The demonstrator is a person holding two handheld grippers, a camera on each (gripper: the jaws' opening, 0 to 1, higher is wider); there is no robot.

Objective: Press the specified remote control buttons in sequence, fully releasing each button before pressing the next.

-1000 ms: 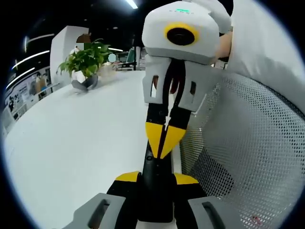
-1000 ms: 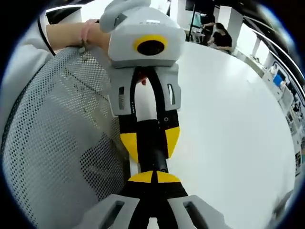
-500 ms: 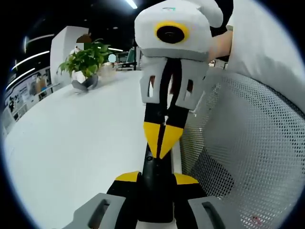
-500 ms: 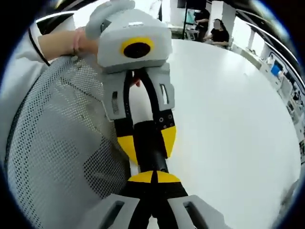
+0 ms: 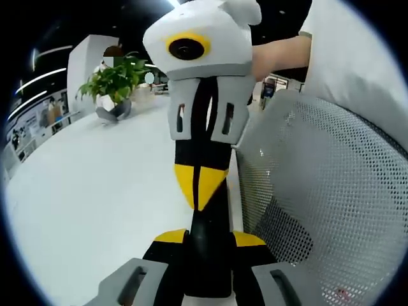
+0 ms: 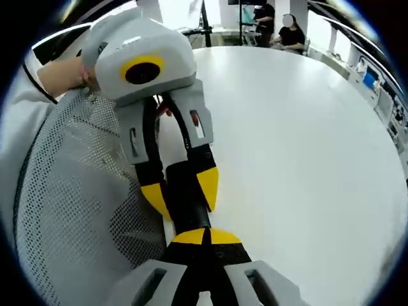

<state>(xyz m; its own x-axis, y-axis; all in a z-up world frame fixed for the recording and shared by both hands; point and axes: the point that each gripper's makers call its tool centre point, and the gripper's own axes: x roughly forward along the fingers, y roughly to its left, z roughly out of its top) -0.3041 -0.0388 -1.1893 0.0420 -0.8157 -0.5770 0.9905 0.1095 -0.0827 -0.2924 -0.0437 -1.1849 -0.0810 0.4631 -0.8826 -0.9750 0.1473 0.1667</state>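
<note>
A slim black remote control (image 5: pixel 205 255) stands between the yellow pads of my left gripper (image 5: pixel 209 239), which is shut on it at the bottom of the left gripper view. My right gripper (image 5: pixel 199 201) comes down from above, leaning left, its yellow jaws shut into one point that meets the remote's upper end. In the right gripper view my right gripper (image 6: pixel 204 237) is shut, its tip against the remote control (image 6: pixel 182 185). The left gripper (image 6: pixel 185 207) clamps the remote from both sides there. The remote's buttons are hidden.
A grey mesh chair back (image 5: pixel 319 191) stands right of the grippers, and the mesh chair back (image 6: pixel 64 210) lies left in the right gripper view. The white table (image 5: pixel 95 191) spreads out, with a potted plant (image 5: pixel 115 83) at its far side. A person's arm (image 5: pixel 280 54) reaches in.
The right gripper's body has swung left and tilted in the left gripper view, its tip staying on the remote. The right gripper view has shifted, and the left gripper now leans left in it.
</note>
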